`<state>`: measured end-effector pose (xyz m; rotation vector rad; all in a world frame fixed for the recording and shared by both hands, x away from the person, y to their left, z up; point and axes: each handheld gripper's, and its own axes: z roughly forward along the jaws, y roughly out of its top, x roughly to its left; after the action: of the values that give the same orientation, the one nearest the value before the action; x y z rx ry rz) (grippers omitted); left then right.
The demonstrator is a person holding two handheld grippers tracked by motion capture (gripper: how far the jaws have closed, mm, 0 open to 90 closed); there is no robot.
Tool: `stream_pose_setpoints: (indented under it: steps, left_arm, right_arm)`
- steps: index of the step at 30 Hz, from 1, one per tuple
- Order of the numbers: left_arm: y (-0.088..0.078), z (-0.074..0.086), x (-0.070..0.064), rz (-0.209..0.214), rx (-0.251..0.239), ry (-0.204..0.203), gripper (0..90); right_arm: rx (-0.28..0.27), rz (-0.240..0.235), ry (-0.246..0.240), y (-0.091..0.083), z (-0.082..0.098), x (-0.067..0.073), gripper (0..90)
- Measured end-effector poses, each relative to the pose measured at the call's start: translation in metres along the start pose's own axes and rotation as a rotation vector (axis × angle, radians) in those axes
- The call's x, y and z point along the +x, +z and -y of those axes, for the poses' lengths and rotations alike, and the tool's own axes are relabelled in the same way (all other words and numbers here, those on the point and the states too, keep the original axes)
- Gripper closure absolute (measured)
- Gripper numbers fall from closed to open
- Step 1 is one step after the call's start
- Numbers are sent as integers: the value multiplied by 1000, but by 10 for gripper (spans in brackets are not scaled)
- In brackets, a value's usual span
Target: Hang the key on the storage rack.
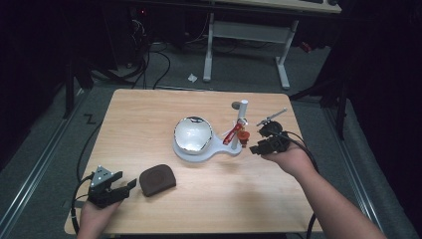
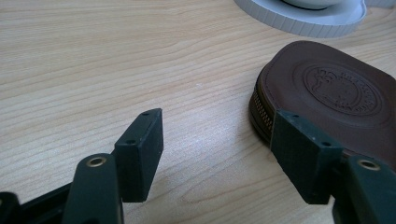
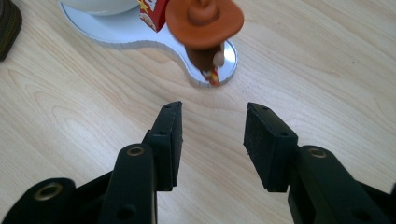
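Note:
A brown leather zip pouch (image 1: 157, 179) lies on the wooden table near the front left. My left gripper (image 1: 128, 181) rests just left of it, open; in the left gripper view the pouch (image 2: 336, 93) lies behind the right jaw and nothing sits between the jaws of the left gripper (image 2: 217, 140). A white base (image 1: 219, 149) in the middle carries a shiny domed bowl (image 1: 193, 133), a white post (image 1: 242, 112), a red piece (image 1: 231, 134) and a small figure with an orange hat (image 1: 243, 136). My right gripper (image 1: 256, 140) is open, just right of the figure. The figure (image 3: 204, 23) stands beyond the empty right gripper (image 3: 212, 126).
A thin metal tool (image 1: 271, 117) lies behind the right gripper near the table's right edge. A small dark disc (image 1: 235, 105) sits behind the post. Bare wood (image 1: 139, 114) spreads across the table's back left. Beyond the table stands a white desk frame (image 1: 249, 35) on grey carpet.

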<state>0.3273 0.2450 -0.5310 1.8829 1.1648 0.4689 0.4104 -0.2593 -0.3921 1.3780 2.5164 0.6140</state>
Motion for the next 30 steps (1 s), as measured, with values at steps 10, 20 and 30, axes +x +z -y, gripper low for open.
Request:
stream_pose_setpoints:
  steps: [10,20,30]
  left_arm:
    - [0,0,-2,1,3,5,350]
    - [1,0,-3,-4,8,5,350]
    - [1,0,-5,-4,9,8,353]
  right_arm:
    - [-55,-11,11,-10,33,9,553]
    - [-139,9,-26,-9,67,31,527]
    - [-243,63,-49,13,105,46,510]
